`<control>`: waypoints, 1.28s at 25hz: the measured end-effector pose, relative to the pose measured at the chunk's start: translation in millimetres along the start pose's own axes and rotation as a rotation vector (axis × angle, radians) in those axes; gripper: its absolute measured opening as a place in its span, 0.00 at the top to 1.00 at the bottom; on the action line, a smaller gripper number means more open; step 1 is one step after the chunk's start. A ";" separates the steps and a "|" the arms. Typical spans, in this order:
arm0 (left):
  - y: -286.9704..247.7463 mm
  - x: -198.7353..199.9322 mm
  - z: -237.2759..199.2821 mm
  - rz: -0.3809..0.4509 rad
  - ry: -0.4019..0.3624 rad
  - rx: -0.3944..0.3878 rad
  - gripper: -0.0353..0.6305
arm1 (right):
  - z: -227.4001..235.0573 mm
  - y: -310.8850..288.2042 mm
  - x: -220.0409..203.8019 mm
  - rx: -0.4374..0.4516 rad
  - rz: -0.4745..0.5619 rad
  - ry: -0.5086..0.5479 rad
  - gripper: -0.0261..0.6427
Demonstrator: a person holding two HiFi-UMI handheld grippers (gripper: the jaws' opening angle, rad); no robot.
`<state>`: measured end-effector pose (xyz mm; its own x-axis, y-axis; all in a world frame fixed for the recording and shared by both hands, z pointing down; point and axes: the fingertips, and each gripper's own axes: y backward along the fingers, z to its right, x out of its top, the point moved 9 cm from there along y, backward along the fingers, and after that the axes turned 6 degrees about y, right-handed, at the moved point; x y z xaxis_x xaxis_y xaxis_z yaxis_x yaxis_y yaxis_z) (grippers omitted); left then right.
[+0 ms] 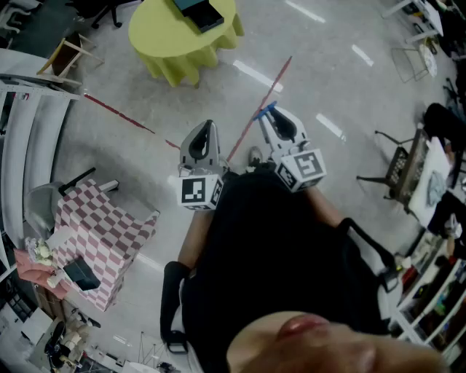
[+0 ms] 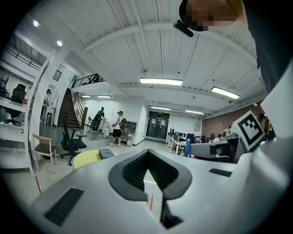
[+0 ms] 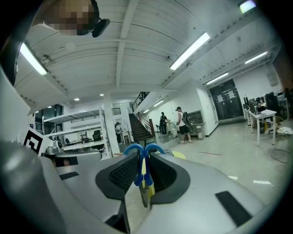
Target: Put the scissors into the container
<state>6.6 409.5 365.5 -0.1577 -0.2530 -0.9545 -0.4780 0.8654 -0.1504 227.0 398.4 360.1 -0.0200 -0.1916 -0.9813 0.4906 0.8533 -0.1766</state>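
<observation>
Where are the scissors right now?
The scissors are clamped in the right gripper, centre of the right gripper view, blue handles poking past the jaws. In the head view they hang over the floor, right of the left gripper.

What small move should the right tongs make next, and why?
Probably carry the scissors forward toward the yellow table. The right tongs are shut on them above the floor, and the dark box on that table may be the container, though I cannot tell.
</observation>
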 end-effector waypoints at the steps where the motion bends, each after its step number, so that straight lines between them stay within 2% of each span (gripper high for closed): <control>1: 0.0 -0.4 -0.1 -0.001 -0.003 0.000 0.95 | 0.0 0.3 -0.3 -0.001 0.000 -0.001 0.85; 18: 2.6 -2.3 -13.8 -0.007 0.013 -0.018 0.95 | -9.1 -6.2 0.9 -0.020 0.006 -0.027 0.85; 32: 30.0 2.8 -63.4 0.002 0.019 -0.051 0.95 | -58.1 -30.1 -0.1 -0.053 0.004 -0.005 0.85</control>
<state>-62.9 407.4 374.6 -0.1752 -0.2597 -0.9497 -0.5207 0.8431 -0.1345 161.6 400.9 361.1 -0.0139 -0.1902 -0.9816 0.4438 0.8786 -0.1765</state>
